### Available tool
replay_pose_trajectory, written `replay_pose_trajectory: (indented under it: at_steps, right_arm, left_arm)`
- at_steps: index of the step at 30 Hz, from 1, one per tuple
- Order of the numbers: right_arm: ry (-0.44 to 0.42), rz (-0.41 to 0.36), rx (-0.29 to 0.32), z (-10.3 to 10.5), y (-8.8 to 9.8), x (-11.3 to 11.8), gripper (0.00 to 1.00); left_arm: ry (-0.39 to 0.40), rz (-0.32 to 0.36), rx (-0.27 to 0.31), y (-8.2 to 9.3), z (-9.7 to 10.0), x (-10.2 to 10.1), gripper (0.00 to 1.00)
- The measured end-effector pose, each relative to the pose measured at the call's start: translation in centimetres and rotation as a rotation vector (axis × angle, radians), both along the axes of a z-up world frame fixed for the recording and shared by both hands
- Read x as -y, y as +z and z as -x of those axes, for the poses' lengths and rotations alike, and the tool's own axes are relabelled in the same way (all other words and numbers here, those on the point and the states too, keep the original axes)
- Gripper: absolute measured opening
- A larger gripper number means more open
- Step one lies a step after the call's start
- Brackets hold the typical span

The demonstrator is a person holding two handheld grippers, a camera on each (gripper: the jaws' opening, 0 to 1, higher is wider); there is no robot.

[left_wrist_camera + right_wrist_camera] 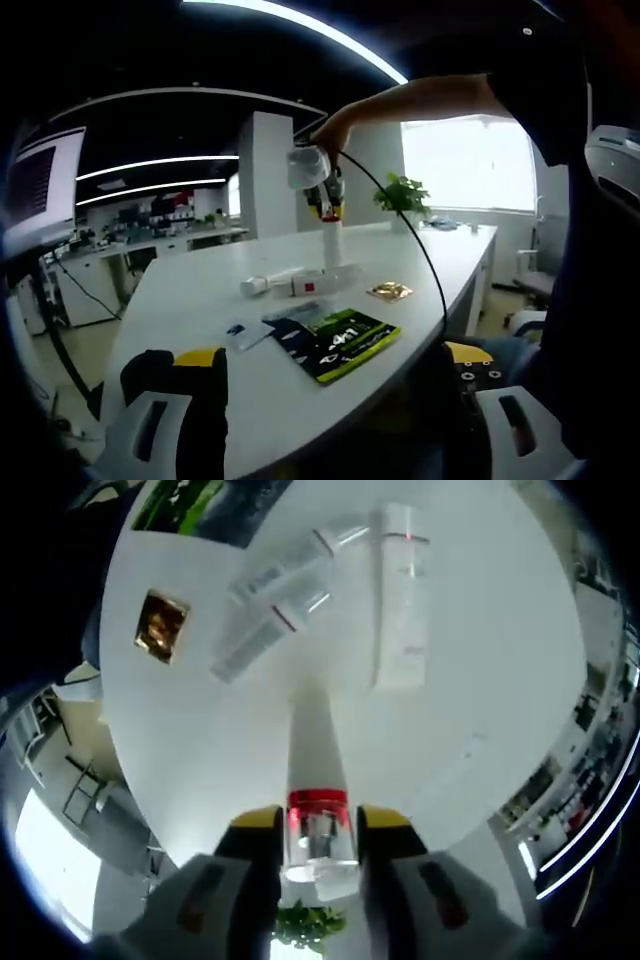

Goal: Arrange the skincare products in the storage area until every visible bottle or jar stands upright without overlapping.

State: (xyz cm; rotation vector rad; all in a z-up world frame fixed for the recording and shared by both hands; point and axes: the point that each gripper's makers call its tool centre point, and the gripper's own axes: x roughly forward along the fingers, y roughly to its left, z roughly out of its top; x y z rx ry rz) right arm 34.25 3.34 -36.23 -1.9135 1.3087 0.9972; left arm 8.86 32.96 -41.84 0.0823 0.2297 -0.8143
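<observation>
My right gripper point(318, 828) is shut on a tall white tube point(316, 742) with a red band and a clear cap, holding it upright with its lower end at the white table point(480, 720). The left gripper view shows the same gripper point(322, 190) in a person's hand above that tube point(334, 245). Two white tubes point(285, 575) point(262, 632) and a white box-like tube point(401, 595) lie flat beyond it. These lying products point(285, 284) sit mid-table. My left gripper point(330, 420) is open at the near table edge, holding nothing.
A gold sachet point(160, 623) lies left of the tubes, and a green-black packet point(337, 340) and a small sachet point(240, 332) lie nearer my left gripper. A potted plant point(404, 194) stands at the far table end. A black cable point(420, 250) hangs from the right gripper.
</observation>
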Motion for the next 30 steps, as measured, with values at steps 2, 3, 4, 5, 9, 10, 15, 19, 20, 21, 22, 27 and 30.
replay_pose_trajectory:
  at_steps: [2, 3, 4, 5, 9, 10, 15, 19, 20, 21, 22, 27, 30]
  right_arm:
    - [0.001, 0.002, -0.001, 0.1, 0.0, 0.1, 0.29]
    - [0.002, 0.004, -0.003, 0.1, 0.0, 0.1, 0.29]
    - [0.003, 0.005, -0.004, -0.1, 0.0, 0.1, 0.28]
    - [0.002, 0.006, -0.003, -0.2, 0.0, 0.1, 0.28]
    - [0.006, 0.005, -0.004, -0.2, 0.1, 0.2, 0.28]
    - [0.005, 0.004, -0.003, -0.2, 0.1, 0.3, 0.28]
    - [0.002, 0.003, 0.007, -0.5, 0.1, 0.6, 0.28]
    - [-0.007, 0.009, 0.01, -0.6, 0.1, 1.0, 0.31]
    - [-0.005, 0.009, 0.01, -0.6, 0.1, 1.1, 0.31]
    - [-0.003, 0.009, 0.01, -0.6, 0.1, 1.1, 0.31]
    - [-0.005, 0.012, 0.011, -0.6, 0.2, 1.2, 0.31]
    - [-0.008, 0.011, 0.017, -0.5, 0.2, 1.3, 0.31]
    - [-0.011, 0.016, 0.017, -0.6, 0.2, 1.6, 0.33]
  left_arm:
    - [0.0, -0.001, 0.001, 0.0, 0.0, 0.0, 0.89]
    - [0.0, 0.0, 0.001, 0.0, 0.0, 0.0, 0.89]
    - [0.001, 0.0, 0.0, 0.0, 0.0, 0.0, 0.89]
    - [0.001, -0.001, -0.001, 0.0, 0.0, 0.0, 0.89]
    - [0.003, 0.0, -0.002, 0.0, 0.0, -0.1, 0.89]
    - [0.003, -0.002, -0.001, 0.0, 0.0, -0.1, 0.89]
    - [-0.001, -0.002, 0.003, 0.2, 0.1, 0.1, 0.89]
    - [0.002, -0.001, 0.005, 0.3, 0.2, 0.1, 0.89]
    - [0.001, 0.001, 0.005, 0.3, 0.2, 0.1, 0.89]
    - [0.0, 0.003, 0.004, 0.3, 0.2, 0.1, 0.89]
    - [0.0, 0.004, 0.003, 0.3, 0.2, 0.2, 0.89]
    - [0.0, 0.001, 0.004, 0.4, 0.2, 0.2, 0.88]
    - [-0.001, 0.002, 0.006, 0.5, 0.2, 0.2, 0.88]
